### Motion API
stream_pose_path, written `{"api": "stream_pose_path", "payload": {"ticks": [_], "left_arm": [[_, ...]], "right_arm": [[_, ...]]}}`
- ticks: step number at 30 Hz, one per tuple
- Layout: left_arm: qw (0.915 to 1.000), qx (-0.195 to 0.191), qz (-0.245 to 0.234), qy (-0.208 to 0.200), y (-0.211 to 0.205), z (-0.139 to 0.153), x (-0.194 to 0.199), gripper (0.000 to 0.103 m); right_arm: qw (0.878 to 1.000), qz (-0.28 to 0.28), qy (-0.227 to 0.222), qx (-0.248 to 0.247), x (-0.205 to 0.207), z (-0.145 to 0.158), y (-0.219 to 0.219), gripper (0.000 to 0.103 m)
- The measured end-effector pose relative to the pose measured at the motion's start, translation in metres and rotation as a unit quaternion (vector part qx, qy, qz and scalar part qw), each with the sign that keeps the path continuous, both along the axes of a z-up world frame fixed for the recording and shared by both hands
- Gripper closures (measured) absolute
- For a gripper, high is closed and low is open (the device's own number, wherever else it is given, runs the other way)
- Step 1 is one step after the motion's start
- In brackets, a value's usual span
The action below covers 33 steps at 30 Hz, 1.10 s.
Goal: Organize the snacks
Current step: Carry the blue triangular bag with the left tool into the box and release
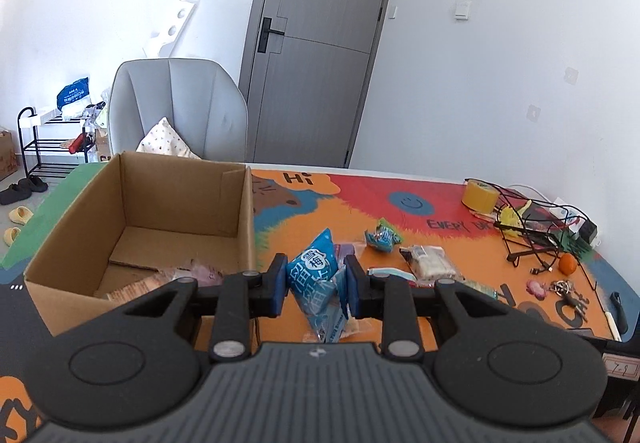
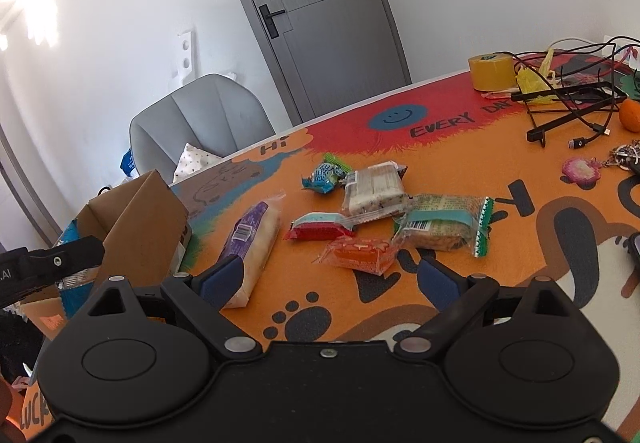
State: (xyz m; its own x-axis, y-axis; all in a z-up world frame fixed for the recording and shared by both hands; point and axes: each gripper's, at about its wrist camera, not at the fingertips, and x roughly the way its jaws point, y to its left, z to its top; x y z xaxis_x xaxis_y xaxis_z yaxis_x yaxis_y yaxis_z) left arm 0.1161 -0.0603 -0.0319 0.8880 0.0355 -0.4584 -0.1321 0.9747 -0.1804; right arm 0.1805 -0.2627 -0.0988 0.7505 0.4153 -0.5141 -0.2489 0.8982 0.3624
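Observation:
My left gripper [image 1: 315,283] is shut on a blue snack packet [image 1: 318,279] and holds it above the table, just right of the open cardboard box [image 1: 132,219]. A few snacks lie on the box floor [image 1: 200,269]. My right gripper [image 2: 328,279] is open and empty above the table. Ahead of it lie a purple-labelled bread roll [image 2: 252,243], a red-and-blue bar [image 2: 320,225], an orange packet [image 2: 360,255], a white wafer pack [image 2: 374,187], a green-edged cracker pack [image 2: 444,227] and a small teal packet [image 2: 326,175]. The box's corner [image 2: 140,227] shows at the left.
A colourful mat [image 2: 460,147] covers the table. At the far right are a tape roll [image 2: 492,71], black wire stands and cables [image 2: 568,103], an orange [image 2: 632,115] and keys with a pink charm [image 2: 580,171]. A grey chair [image 1: 176,107] stands behind the box.

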Motion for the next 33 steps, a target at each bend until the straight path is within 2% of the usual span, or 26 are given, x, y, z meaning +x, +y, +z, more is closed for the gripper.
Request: {"api": "stream_pose_path", "payload": {"ticks": [9, 16, 20, 22, 25, 28, 33], "left_arm": [[0.9993, -0.011, 0.033, -0.009, 0.034, 0.013, 0.011, 0.074], [0.9963, -0.018, 0.082, 0.015, 0.067, 0.006, 0.023, 0.071], [0.9932, -0.021, 0.109, 0.038, 0.083, -0.001, 0.028, 0.057], [0.9923, -0.019, 0.116, 0.038, 0.085, -0.001, 0.027, 0.047], [0.9926, -0.017, 0.116, 0.03, 0.083, 0.003, 0.025, 0.037], [0.9933, -0.015, 0.112, 0.024, 0.077, 0.007, 0.026, 0.031], [0.9951, -0.007, 0.097, 0.021, 0.064, 0.013, 0.032, 0.028]], "right_arm": [[1.0, 0.006, -0.006, -0.005, 0.015, 0.009, 0.012, 0.008], [1.0, 0.002, 0.008, -0.019, 0.028, 0.001, 0.018, 0.009], [1.0, 0.001, 0.017, -0.023, 0.034, -0.005, 0.017, 0.009], [1.0, 0.0, 0.02, -0.024, 0.037, -0.007, 0.017, 0.009], [0.999, -0.001, 0.021, -0.024, 0.038, -0.008, 0.015, 0.009], [1.0, -0.001, 0.021, -0.023, 0.039, -0.008, 0.014, 0.009], [1.0, -0.007, 0.021, -0.019, 0.042, -0.006, 0.006, 0.009]]}}
